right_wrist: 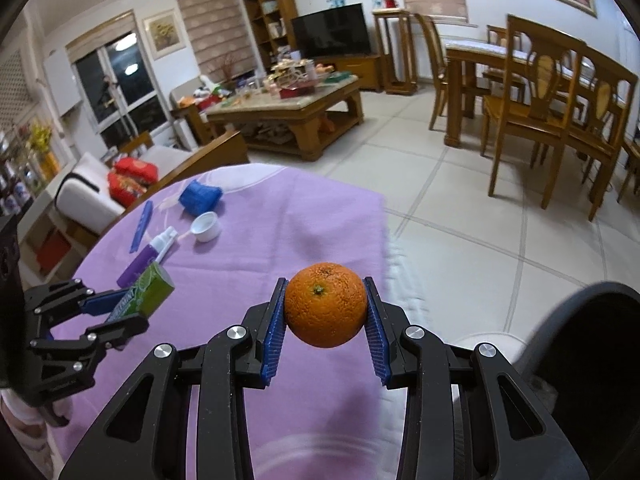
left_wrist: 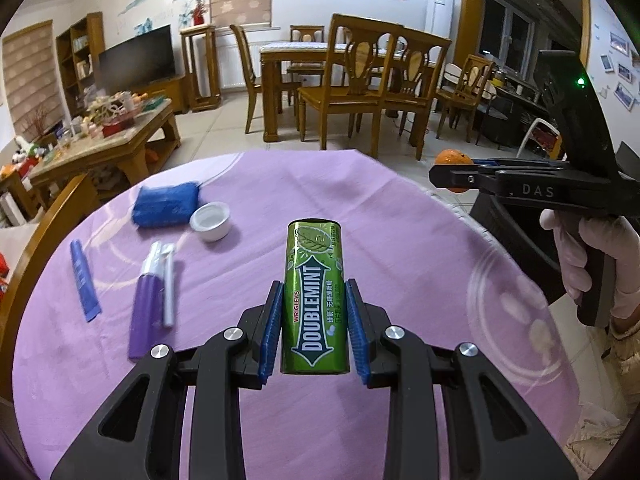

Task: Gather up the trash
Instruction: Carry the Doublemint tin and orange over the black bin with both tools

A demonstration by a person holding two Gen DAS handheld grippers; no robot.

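Note:
My left gripper (left_wrist: 313, 328) is shut on a green Doublemint gum box (left_wrist: 314, 296) and holds it above the purple tablecloth (left_wrist: 400, 280). The box also shows in the right wrist view (right_wrist: 144, 294), in the left gripper (right_wrist: 116, 312). My right gripper (right_wrist: 326, 320) is shut on an orange (right_wrist: 325, 304) above the table's right edge. The right gripper (left_wrist: 460, 178) and the orange (left_wrist: 450, 159) also show at the right of the left wrist view. On the cloth lie a blue packet (left_wrist: 166, 204), a white cup (left_wrist: 211, 221), a blue stick wrapper (left_wrist: 84, 280) and a purple tube (left_wrist: 150, 308).
A dark bin (right_wrist: 592, 352) stands on the floor at the table's right. A wooden chair back (left_wrist: 40, 248) is at the table's left. A cluttered coffee table (right_wrist: 288, 112), dining table and chairs (left_wrist: 352, 80) stand farther back on the tiled floor.

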